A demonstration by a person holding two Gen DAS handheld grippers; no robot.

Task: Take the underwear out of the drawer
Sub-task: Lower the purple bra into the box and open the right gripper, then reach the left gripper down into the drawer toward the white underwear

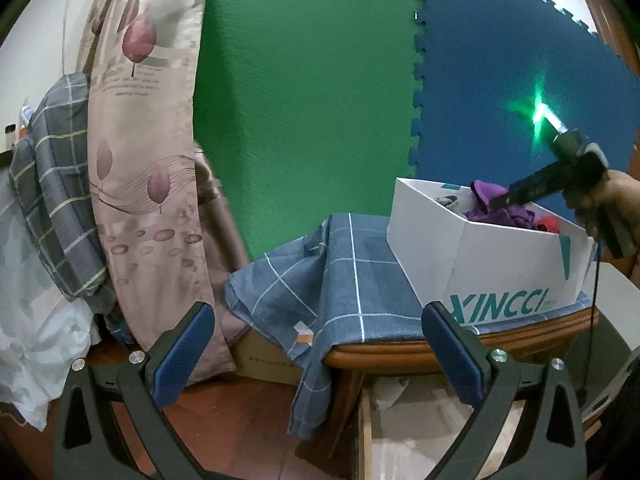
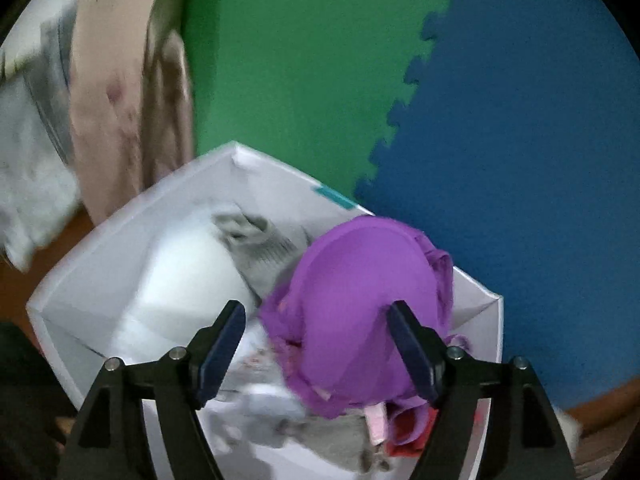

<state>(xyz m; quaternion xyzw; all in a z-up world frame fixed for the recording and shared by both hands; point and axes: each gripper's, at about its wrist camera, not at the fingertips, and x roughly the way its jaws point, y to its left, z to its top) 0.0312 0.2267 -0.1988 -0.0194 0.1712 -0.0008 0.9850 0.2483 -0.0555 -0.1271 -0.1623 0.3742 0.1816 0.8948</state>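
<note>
A white cardboard box (image 1: 480, 256) marked XINCCI stands on a wooden table (image 1: 400, 354). Inside it lie a purple bra (image 2: 352, 288), a grey garment (image 2: 256, 236) and something red (image 2: 416, 432). My right gripper (image 2: 316, 308) hangs open over the box (image 2: 132, 208), tilted downward. The purple bra lies under and between its fingers, and the pads are not pressing on it. In the left wrist view the right gripper (image 1: 502, 200) dips into the box beside the purple bra (image 1: 486, 196). My left gripper (image 1: 319, 312) stands open and empty in front of the table, above an open wooden drawer (image 1: 364, 432).
A blue checked cloth (image 1: 340, 272) drapes over the table's left corner. A beige leaf-print curtain (image 1: 140, 160) and a grey plaid cloth (image 1: 52, 184) hang at the left. Green (image 1: 304, 100) and blue (image 1: 520, 60) foam mats cover the wall behind. A hand (image 1: 616, 196) holds the right gripper.
</note>
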